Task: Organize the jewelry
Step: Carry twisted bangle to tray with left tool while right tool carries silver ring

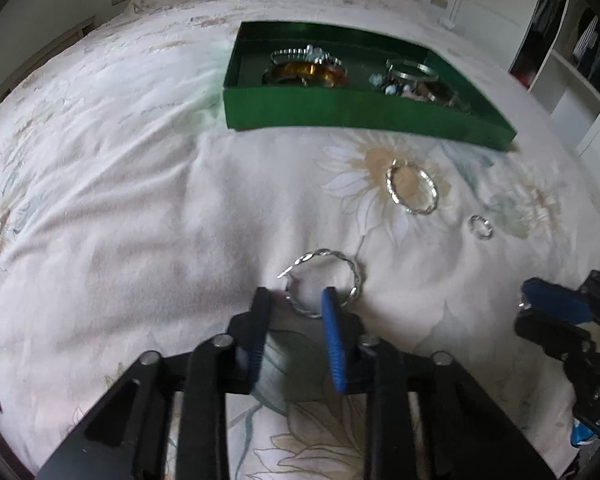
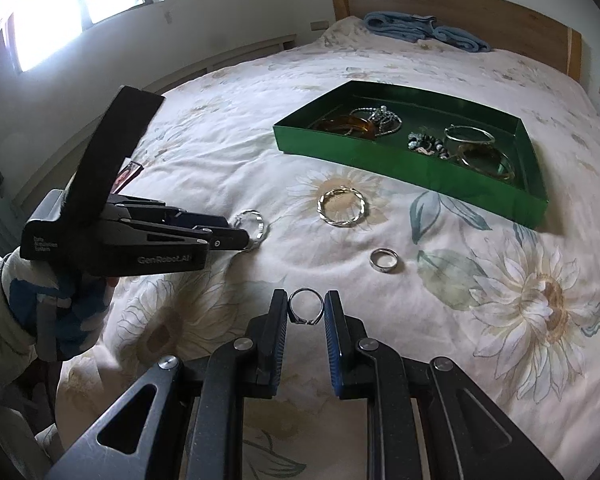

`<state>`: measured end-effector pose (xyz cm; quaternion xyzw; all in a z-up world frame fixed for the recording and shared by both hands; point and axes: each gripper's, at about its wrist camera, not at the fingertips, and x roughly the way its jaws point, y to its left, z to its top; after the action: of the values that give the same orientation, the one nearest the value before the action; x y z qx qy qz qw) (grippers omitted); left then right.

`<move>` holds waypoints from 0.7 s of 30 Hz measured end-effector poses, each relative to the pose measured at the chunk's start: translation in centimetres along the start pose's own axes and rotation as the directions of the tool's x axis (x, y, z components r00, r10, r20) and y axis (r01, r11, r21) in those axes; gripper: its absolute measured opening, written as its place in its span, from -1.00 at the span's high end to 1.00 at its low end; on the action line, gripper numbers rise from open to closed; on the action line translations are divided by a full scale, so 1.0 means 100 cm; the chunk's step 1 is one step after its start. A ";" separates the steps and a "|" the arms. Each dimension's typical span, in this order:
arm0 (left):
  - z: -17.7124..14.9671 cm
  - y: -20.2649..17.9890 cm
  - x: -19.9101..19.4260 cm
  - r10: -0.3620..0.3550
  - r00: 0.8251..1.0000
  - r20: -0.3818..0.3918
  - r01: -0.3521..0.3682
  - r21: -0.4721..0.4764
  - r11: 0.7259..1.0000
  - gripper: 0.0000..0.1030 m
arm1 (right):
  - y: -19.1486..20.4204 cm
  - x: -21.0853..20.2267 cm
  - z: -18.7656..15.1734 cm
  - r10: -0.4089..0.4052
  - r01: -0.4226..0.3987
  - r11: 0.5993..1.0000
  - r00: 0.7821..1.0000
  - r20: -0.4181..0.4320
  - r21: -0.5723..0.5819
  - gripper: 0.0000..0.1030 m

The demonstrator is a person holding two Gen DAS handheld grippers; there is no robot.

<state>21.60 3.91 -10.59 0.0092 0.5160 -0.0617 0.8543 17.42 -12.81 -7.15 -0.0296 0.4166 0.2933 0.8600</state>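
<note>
Left claw (image 1: 296,300) low over the bedspread (image 1: 120,200), fingers narrowly parted. One fingertip sits inside the twisted silver hoop (image 1: 324,284), the other outside it, so the near side of the hoop lies between them. No squeeze visible; hoop looks to lie flat on the cloth, though blur at the tips makes contact hard to judge.

Right claw (image 2: 306,306) narrow, pinching a small ring (image 2: 306,306) upright between its tips, raised off the bed.

Ahead of the left claw: second twisted hoop (image 1: 412,192), small band (image 1: 480,227) to its right, green tray (image 1: 340,110) beyond, already holding bangles and bracelets.

To do this step well:
- Close slowly on the hoop wire, keeping cloth out of the pinch.
- Lift straight; thin wire may pivot or slip.
- Carry the ring over the tray's near wall, release low.
</note>
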 end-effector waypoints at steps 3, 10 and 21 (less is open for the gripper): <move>0.002 -0.009 0.004 0.041 0.999 -0.026 -0.040 0.036 0.999 0.60 | -0.005 0.000 -0.001 -0.004 0.004 1.000 1.000 0.004 0.013 0.65; 0.003 -0.017 0.008 0.085 0.996 -0.015 -0.083 0.064 0.994 0.94 | -0.010 -0.005 -0.002 -0.007 0.006 1.000 1.000 0.019 0.029 0.65; -0.006 0.002 -0.021 0.011 0.997 0.082 -0.008 -0.028 1.000 0.94 | -0.019 -0.013 0.001 -0.039 0.037 0.998 0.998 0.040 0.044 0.65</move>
<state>20.16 4.40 -8.97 -0.0027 0.4813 -0.0509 0.8751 17.83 -15.01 -6.50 -0.0128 0.4045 0.2684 0.8742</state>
